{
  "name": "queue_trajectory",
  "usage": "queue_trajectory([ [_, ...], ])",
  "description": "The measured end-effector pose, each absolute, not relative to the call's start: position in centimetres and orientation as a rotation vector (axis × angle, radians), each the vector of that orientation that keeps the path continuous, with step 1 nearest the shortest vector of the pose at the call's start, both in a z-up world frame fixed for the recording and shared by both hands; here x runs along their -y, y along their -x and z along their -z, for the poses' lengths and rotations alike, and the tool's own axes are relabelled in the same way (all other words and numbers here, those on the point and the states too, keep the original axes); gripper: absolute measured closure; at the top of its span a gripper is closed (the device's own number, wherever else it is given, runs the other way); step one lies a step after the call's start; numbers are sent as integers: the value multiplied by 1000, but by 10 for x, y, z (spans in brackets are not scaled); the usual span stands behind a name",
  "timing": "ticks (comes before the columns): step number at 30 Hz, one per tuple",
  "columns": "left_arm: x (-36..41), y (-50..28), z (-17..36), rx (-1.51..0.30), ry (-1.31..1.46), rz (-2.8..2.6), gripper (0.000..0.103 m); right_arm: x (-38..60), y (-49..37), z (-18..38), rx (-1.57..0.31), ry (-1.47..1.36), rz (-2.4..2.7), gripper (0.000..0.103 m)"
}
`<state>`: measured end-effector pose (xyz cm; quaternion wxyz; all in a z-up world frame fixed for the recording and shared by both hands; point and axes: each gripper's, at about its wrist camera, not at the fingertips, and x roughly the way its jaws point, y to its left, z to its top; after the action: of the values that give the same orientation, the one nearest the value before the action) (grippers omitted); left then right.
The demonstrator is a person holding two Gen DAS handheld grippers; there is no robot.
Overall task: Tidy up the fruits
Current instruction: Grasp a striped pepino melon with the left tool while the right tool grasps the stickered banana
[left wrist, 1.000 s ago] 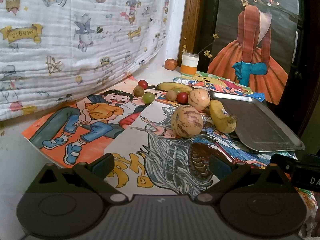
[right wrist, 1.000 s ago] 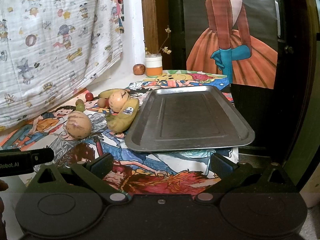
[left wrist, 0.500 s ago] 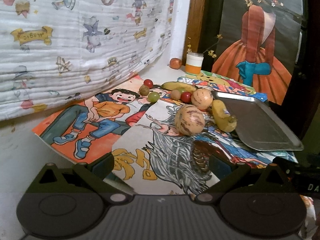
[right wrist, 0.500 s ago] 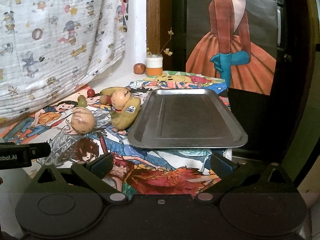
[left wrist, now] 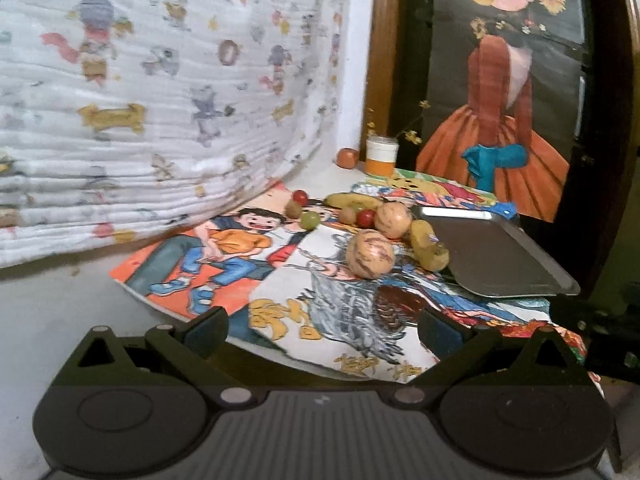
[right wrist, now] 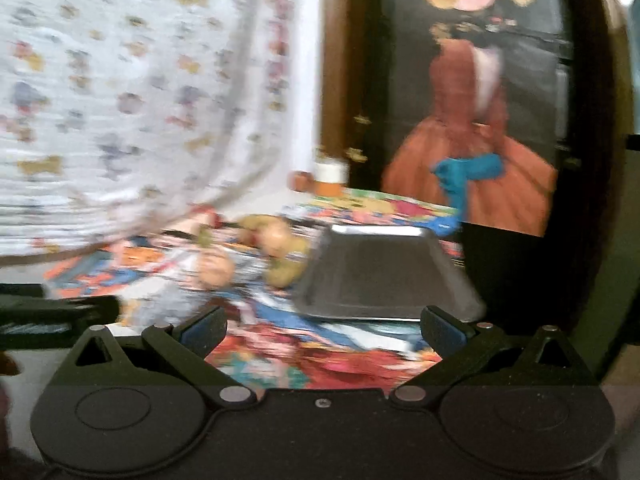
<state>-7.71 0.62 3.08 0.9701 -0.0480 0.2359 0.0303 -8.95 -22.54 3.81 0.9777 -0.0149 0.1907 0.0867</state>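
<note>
- Left wrist view: the left gripper [left wrist: 322,326] hung above the near edge of the cartoon posters [left wrist: 240,252] on the table [left wrist: 60,320], its fingers [left wrist: 206,326] spread wide with nothing between them.
- A striped round melon [left wrist: 369,254] lay on the posters, with a second one [left wrist: 393,220] just behind it.
- A yellow mango [left wrist: 429,250] touched the left rim of the empty metal tray [left wrist: 504,256].
- A banana [left wrist: 352,201], a red cherry tomato [left wrist: 365,218], a green grape [left wrist: 309,220] and other small fruits sat farther back.
- Right wrist view, blurred: the right gripper [right wrist: 322,326] faced the tray [right wrist: 384,272], fingers [right wrist: 442,326] wide apart and empty.
- The fruits lay left of the tray.
</note>
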Motion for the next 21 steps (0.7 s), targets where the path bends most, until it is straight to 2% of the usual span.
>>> queue_trajectory([
  [7,-29,69,-36,-403,215,-21,0,224,80,-40,-344,-12,-368,0],
  [13,-42,27,-34,-459,238,-14,0,237,41,-42,-369,-63,-406,0],
  [21,-25,-22,-26,-530,26,110,0,254,-29,-37,-618,-25,-396,0],
])
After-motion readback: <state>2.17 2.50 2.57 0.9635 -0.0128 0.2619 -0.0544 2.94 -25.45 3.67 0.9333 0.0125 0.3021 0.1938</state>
